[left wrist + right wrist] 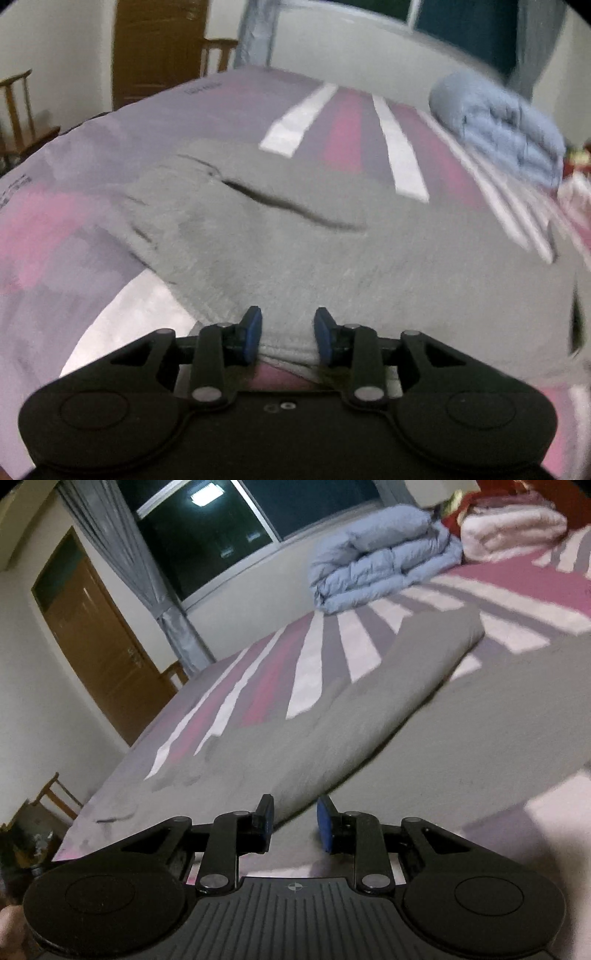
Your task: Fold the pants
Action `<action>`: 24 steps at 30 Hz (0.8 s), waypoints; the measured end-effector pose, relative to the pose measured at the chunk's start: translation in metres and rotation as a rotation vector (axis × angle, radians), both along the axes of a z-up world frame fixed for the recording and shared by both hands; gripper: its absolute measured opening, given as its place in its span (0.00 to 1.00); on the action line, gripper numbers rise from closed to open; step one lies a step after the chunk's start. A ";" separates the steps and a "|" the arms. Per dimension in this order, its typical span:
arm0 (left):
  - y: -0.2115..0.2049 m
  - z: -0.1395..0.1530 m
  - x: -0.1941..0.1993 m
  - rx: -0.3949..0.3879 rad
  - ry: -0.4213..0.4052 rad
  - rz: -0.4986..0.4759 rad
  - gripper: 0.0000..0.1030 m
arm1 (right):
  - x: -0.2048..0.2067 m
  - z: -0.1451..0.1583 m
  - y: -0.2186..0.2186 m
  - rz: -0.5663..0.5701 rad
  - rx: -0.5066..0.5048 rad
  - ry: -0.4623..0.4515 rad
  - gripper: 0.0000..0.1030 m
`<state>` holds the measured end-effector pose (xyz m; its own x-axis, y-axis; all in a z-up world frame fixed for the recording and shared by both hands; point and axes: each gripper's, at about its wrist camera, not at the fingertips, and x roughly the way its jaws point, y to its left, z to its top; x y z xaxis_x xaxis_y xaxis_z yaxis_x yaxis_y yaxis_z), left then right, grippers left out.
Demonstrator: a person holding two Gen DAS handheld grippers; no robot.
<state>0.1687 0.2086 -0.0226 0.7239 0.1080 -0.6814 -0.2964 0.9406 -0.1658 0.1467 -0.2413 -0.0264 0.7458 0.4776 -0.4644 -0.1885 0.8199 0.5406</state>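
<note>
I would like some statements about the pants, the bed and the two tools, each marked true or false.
1. The pants are grey. True.
2. The left tool has its jaws clamped tight together. False: a gap shows between its blue pads, with the pants' edge in it.
3. A folded blue quilt lies on the bed. True.
4. The bed cover is plain white. False: it has pink, grey and white stripes.
5. The right tool shows a gap between its pads. True.

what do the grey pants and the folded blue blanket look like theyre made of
Grey pants: soft matte knit, probably fleece or sweatshirt cotton, judging by the fuzzy, napless-sheen surface and thick rounded fold. Blue blanket: looks like a padded quilt with a smooth, faintly shiny woven shell, going by its puffy stitched sections. Blur leaves both uncertain.
</note>
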 end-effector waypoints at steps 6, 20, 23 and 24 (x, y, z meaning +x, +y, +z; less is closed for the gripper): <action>-0.023 0.008 0.001 -0.010 -0.075 0.043 0.45 | 0.035 0.013 0.008 -0.018 -0.065 -0.036 0.58; -0.035 -0.023 -0.005 0.032 -0.103 0.063 0.47 | 0.131 -0.019 0.048 0.026 -0.392 0.134 0.04; -0.032 -0.024 -0.007 0.018 -0.113 0.061 0.47 | 0.111 -0.017 0.033 0.013 -0.373 0.109 0.04; -0.032 -0.024 -0.007 0.015 -0.117 0.061 0.47 | 0.101 -0.014 0.026 0.001 -0.374 0.093 0.03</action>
<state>0.1613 0.1767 -0.0466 0.7900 0.1641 -0.5908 -0.3327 0.9241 -0.1882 0.2476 -0.2149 -0.0409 0.6920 0.2635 -0.6721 -0.1538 0.9634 0.2194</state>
